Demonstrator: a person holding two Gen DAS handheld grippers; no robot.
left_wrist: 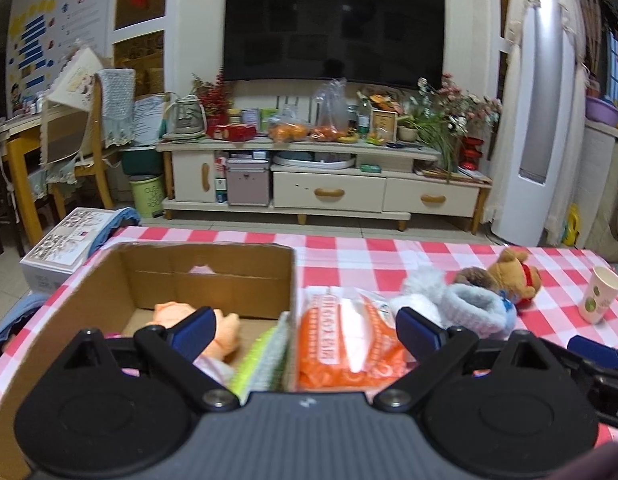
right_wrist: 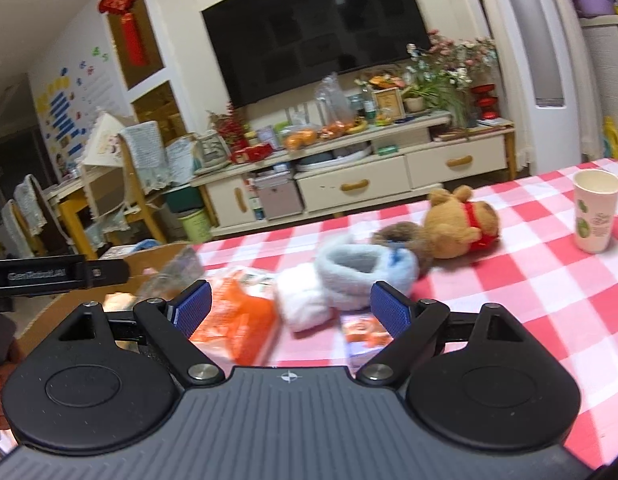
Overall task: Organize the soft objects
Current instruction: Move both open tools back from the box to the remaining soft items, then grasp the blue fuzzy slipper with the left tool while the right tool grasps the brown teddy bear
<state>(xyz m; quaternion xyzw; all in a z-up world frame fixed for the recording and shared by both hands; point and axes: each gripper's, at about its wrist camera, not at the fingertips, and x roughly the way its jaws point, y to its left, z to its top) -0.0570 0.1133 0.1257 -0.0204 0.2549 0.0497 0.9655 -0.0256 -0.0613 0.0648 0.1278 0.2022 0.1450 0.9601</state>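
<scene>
A cardboard box (left_wrist: 205, 276) sits on the left of the checked table, holding an orange plush toy (left_wrist: 177, 314) and a green-and-white cloth (left_wrist: 265, 354). Just right of it lies an orange tissue pack (left_wrist: 349, 340), then a white and pale-blue fluffy slipper (left_wrist: 469, 306) and a brown teddy bear (left_wrist: 513, 272). My left gripper (left_wrist: 305, 334) is open above the box's right wall and the tissue pack. My right gripper (right_wrist: 291, 306) is open above the slipper (right_wrist: 361, 276), with the tissue pack (right_wrist: 239, 320) at its left and the bear (right_wrist: 457, 224) beyond. A small printed packet (right_wrist: 365, 330) lies under it.
A white paper cup (right_wrist: 595, 210) stands at the table's right. The other gripper's black arm (right_wrist: 57, 274) shows at the left edge of the right wrist view. Beyond the table are a TV cabinet (left_wrist: 325, 184), chairs and a white box (left_wrist: 65, 246) on the floor.
</scene>
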